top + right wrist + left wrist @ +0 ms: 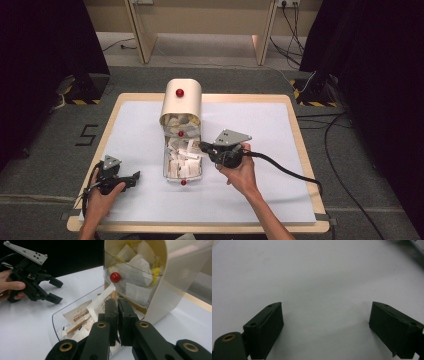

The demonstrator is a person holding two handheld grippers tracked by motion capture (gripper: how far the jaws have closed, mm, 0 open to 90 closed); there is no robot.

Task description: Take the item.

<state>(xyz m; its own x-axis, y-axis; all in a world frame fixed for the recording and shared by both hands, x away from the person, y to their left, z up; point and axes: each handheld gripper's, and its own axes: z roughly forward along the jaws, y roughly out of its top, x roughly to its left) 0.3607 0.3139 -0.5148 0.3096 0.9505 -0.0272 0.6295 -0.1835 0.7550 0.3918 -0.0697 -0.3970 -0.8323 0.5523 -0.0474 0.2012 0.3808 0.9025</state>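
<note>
A cream, round-topped box [182,102] stands at the back middle of the white table top, stuffed with paper packets. Its clear drawer [165,161] is pulled out toward me and holds several white and brown packets. My right gripper [204,147] reaches over the drawer's right side. In the right gripper view its jaws [117,305] are pressed together on a white paper packet [100,303], which sticks up above the pile. My left gripper [134,177] rests near the front left. Its jaws [325,315] stand wide open over bare table, and it also appears far off [53,291].
Red knobs mark the box front [179,92], the inner flap [115,277] and the drawer's near end [183,182]. A wooden rim [295,125] edges the table. Cables [330,145] lie on the floor at the right. Wooden legs [142,35] stand behind.
</note>
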